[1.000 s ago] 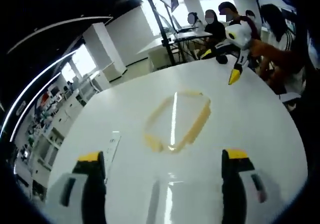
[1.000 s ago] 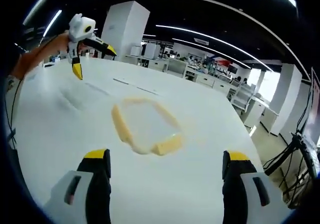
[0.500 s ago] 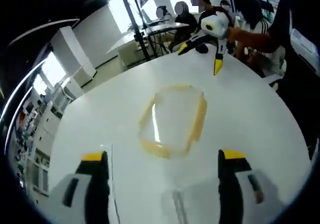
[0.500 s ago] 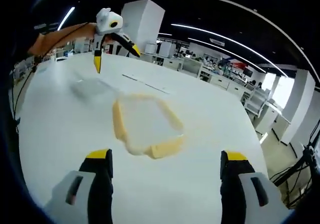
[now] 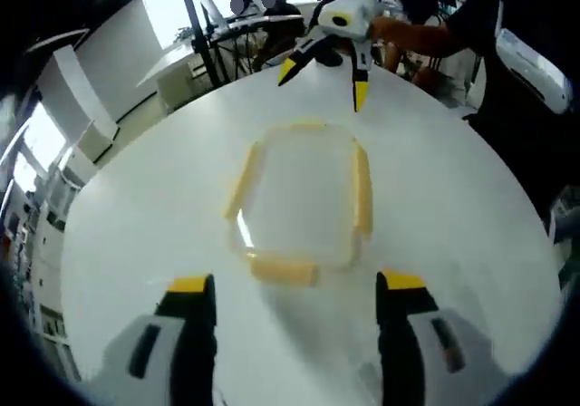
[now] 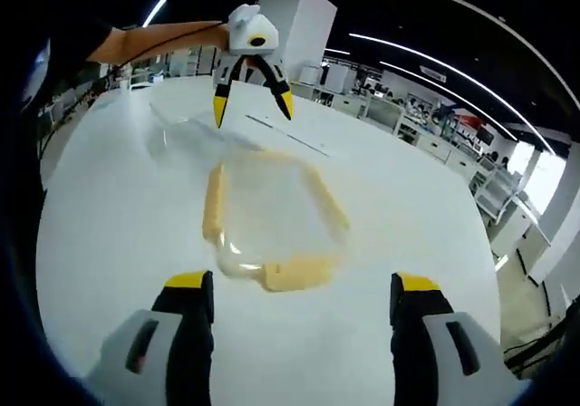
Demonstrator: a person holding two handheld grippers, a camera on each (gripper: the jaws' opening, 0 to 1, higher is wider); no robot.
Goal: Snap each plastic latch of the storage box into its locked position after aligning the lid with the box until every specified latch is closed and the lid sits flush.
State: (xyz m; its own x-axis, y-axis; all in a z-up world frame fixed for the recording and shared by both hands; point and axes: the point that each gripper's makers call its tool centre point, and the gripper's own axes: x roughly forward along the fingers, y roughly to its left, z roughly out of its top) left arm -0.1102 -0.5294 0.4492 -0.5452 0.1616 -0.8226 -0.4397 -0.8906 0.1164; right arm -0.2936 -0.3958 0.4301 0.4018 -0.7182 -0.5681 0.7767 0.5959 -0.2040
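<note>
We've got the white counter [image 5: 136, 207] carrying the clear storage box [image 5: 304, 202] near its middle, lid on, w/ yellow latches [image 5: 283, 269] along its sides that look splayed flat rather than snapped, tho we can't tell for sure. We hold the left gripper [image 5: 296, 302] and right gripper [image 6: 304, 299] on opposite sides of the box, both w/ jaws released and grasping nothing, well apart from it, prob. so each can take its own side's latches. 2 grippers facing each other suggests approach stage, no latch pressed yet.
</note>
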